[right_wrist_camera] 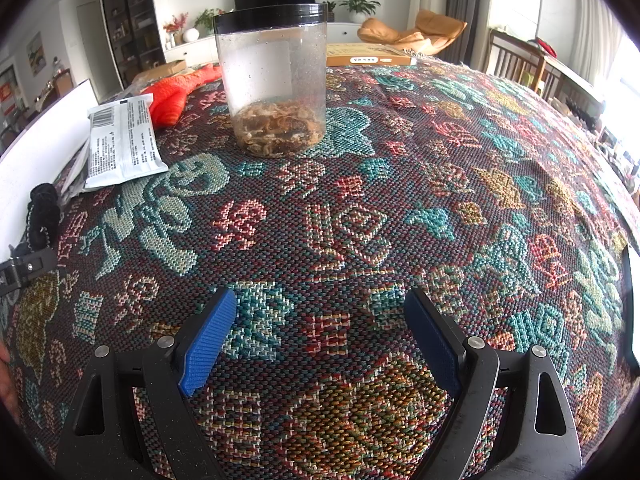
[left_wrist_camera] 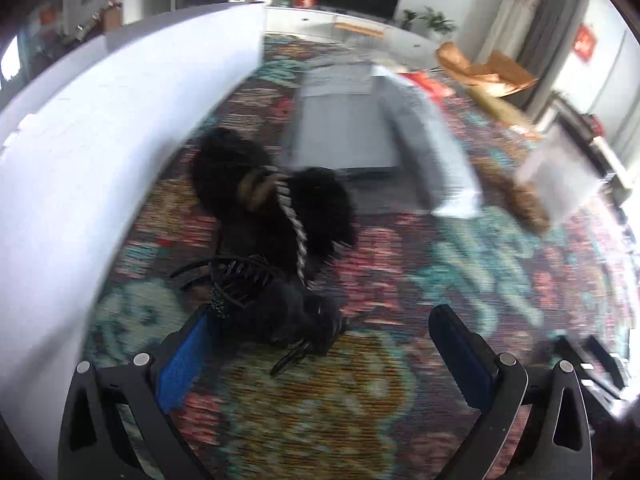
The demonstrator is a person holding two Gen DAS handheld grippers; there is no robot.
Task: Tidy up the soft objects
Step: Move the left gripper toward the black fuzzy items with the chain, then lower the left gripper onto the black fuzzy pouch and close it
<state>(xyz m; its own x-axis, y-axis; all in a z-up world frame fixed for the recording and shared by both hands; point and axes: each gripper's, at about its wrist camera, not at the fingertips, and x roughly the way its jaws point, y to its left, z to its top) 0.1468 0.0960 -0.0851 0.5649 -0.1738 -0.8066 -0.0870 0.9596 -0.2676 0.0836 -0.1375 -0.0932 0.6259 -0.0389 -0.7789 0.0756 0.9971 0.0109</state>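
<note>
The left wrist view is motion-blurred. A black fluffy item (left_wrist_camera: 272, 208) with a braided silver cord (left_wrist_camera: 294, 224) lies on the patterned tablecloth (left_wrist_camera: 400, 280). A black claw clip (left_wrist_camera: 236, 276) rests against it. My left gripper (left_wrist_camera: 322, 316) is open, and the nearest black tuft (left_wrist_camera: 296, 316) sits by the tip of its left finger (left_wrist_camera: 184, 356). My right gripper (right_wrist_camera: 320, 296) is open over bare cloth with nothing between its fingers. A red fish plush (right_wrist_camera: 176, 94) lies far left of it. The black fluffy item (right_wrist_camera: 42, 212) shows at the left edge.
A white panel (left_wrist_camera: 80, 160) stands along the left. A clear black-lidded jar (right_wrist_camera: 276, 80) with dried bits stands ahead of the right gripper. A white packet (right_wrist_camera: 120, 140) lies left of it, and a flat yellow box (right_wrist_camera: 368, 56) at the far edge.
</note>
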